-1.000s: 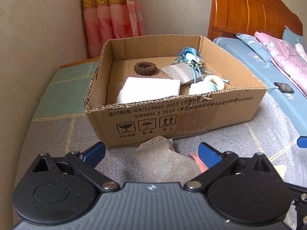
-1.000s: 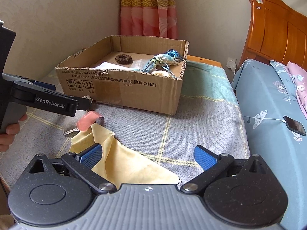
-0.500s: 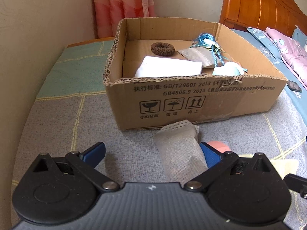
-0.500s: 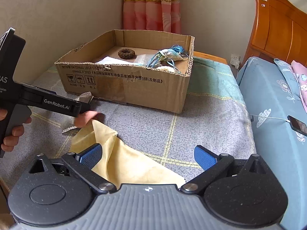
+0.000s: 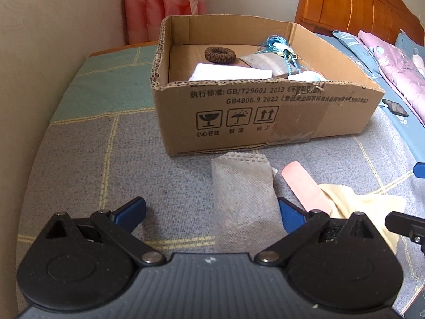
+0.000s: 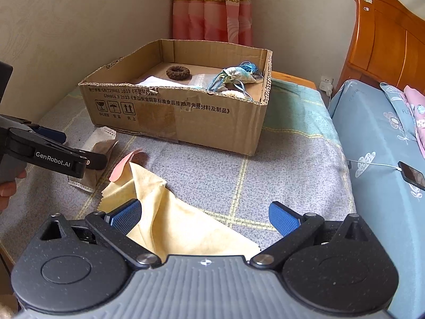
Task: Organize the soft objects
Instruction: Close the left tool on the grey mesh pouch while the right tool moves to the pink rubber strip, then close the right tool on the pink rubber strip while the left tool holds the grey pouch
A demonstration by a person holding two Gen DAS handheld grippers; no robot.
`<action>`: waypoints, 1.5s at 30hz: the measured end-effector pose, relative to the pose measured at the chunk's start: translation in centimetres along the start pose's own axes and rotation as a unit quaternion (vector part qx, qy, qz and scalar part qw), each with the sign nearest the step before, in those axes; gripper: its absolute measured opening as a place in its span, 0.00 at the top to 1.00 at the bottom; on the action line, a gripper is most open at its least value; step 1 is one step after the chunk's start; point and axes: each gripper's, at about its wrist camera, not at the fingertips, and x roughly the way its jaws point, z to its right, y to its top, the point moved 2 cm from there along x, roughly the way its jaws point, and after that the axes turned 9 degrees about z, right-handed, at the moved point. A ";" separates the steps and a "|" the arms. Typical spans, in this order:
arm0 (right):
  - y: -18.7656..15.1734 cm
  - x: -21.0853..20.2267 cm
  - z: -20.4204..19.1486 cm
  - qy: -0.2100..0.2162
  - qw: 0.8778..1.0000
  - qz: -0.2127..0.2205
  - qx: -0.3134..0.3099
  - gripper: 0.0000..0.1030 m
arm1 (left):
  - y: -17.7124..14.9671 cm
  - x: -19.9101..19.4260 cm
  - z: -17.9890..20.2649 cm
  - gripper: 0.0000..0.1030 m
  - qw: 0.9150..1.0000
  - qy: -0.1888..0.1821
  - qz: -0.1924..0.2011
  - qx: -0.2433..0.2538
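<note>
The left gripper hangs low over the blanket, its blue fingers spread wide with nothing gripped; the grey mesh pouch lies flat between them, its far frilled edge just short of the cardboard box. Just to the pouch's right lies a pink strip, one end lapping onto the yellow cloth. The right gripper is also wide open and empty, poised above the near part of the yellow cloth, which spreads rumpled on the blanket. Inside the box sit a brown hair scrunchie, a white folded cloth, a second grey pouch and a sachet with blue cords. A phone lies on the blue bedsheet, well apart from the box
</note>
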 end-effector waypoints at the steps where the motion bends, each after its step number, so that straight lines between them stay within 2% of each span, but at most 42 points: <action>1: 0.0 0.0 0.0 0.000 1.000 0.000 -0.001 0.00 | -0.1 -0.1 0.1 0.05 1.000 -0.002 -0.002 0.000; 3: -0.1 0.0 0.1 0.000 1.000 -0.002 0.000 0.00 | -0.4 -0.6 0.4 0.10 1.000 -0.006 0.002 -0.001; 4: -0.1 0.1 0.2 -0.001 1.000 -0.003 0.001 0.00 | -0.4 -0.9 0.5 0.18 1.000 -0.007 0.005 0.000; 5: -0.1 0.2 0.3 -0.001 1.000 -0.004 0.003 0.00 | -0.4 -1.1 0.7 0.29 1.000 -0.010 0.007 0.001; 6: -0.1 0.2 0.3 -0.001 1.000 -0.005 0.004 0.00 | -0.4 -1.4 0.8 0.35 1.000 -0.018 0.009 -0.001; 8: -0.1 0.3 0.3 -0.001 1.000 -0.006 0.004 0.00 | -0.3 -1.9 0.8 0.61 0.999 -0.038 0.007 -0.009; 11: -0.2 0.3 0.3 0.000 1.000 -0.006 0.003 0.00 | -0.2 -2.3 0.8 0.68 0.999 -0.037 0.010 -0.010; 14: -0.1 0.4 0.1 0.003 1.000 -0.007 0.000 0.00 | -0.1 -2.6 0.6 0.71 1.000 -0.026 0.012 -0.007; 20: 0.1 0.7 -0.5 0.009 1.000 -0.007 -0.010 0.00 | 0.1 -3.7 -0.8 0.71 0.999 0.026 0.022 0.003; 24: 0.4 1.0 -1.4 0.016 1.000 -0.007 -0.021 0.00 | -0.2 -3.5 -2.0 0.69 0.999 0.040 0.020 -0.004; 25: 0.5 1.1 -1.6 0.019 1.000 -0.006 -0.025 0.00 | -0.3 -3.4 -2.2 0.64 0.999 0.040 0.017 -0.005; 27: 0.8 1.3 -2.3 0.021 0.999 -0.003 -0.036 0.00 | -0.5 -3.4 -2.3 0.48 0.999 0.040 0.020 -0.007; 28: 1.0 1.4 -2.6 0.022 0.999 0.000 -0.042 0.00 | -0.5 -3.5 -2.4 0.32 0.999 0.040 0.023 -0.006; 29: 1.2 1.4 -3.1 0.025 0.998 0.003 -0.050 0.00 | -0.6 -3.6 -2.4 0.24 0.999 0.039 0.028 -0.003; 30: 1.4 1.5 -3.5 0.027 0.998 0.006 -0.056 0.00 | -0.6 -3.7 -2.4 0.22 0.999 0.038 0.032 -0.001; 33: 1.9 1.6 -4.8 0.033 0.997 0.012 -0.073 0.03 | -0.5 -3.9 -2.6 0.21 0.999 0.029 0.039 0.000; 45: 2.7 4.4 -10.5 0.041 0.989 0.004 -0.140 0.38 | -0.3 -4.0 -3.9 0.19 0.999 0.015 0.049 -0.014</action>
